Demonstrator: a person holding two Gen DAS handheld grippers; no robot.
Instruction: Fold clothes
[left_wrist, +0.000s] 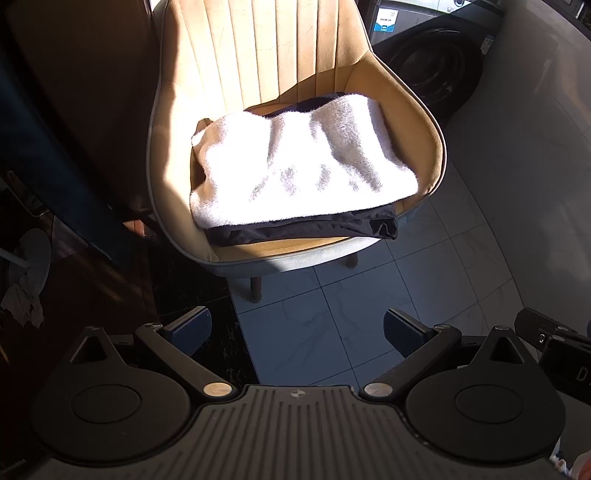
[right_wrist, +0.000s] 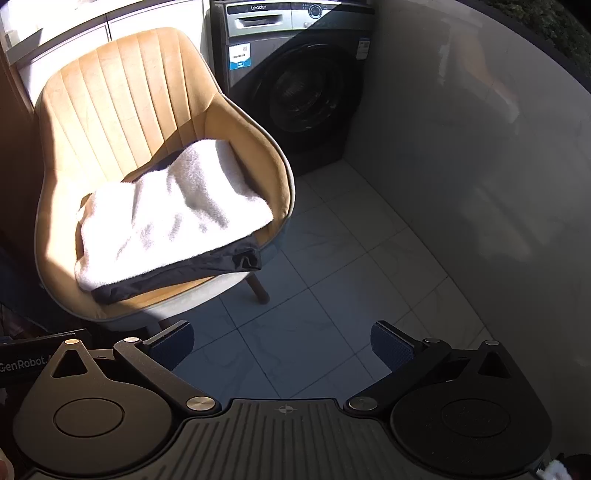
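A white fleecy garment (left_wrist: 295, 162) lay folded on the seat of the tan chair (left_wrist: 258, 55), stacked on a black garment (left_wrist: 314, 227) whose near edge and right corner stuck out beneath it. The left gripper (left_wrist: 297, 330) and right gripper (right_wrist: 282, 343) both hung back over the tiled floor (right_wrist: 332, 258), fingers spread wide and holding nothing. The stack looked finished, though glare hid the white cloth's creases, so the fold could not be checked. Judging by this, the next move called for fetching another piece or squaring the stack's edges.
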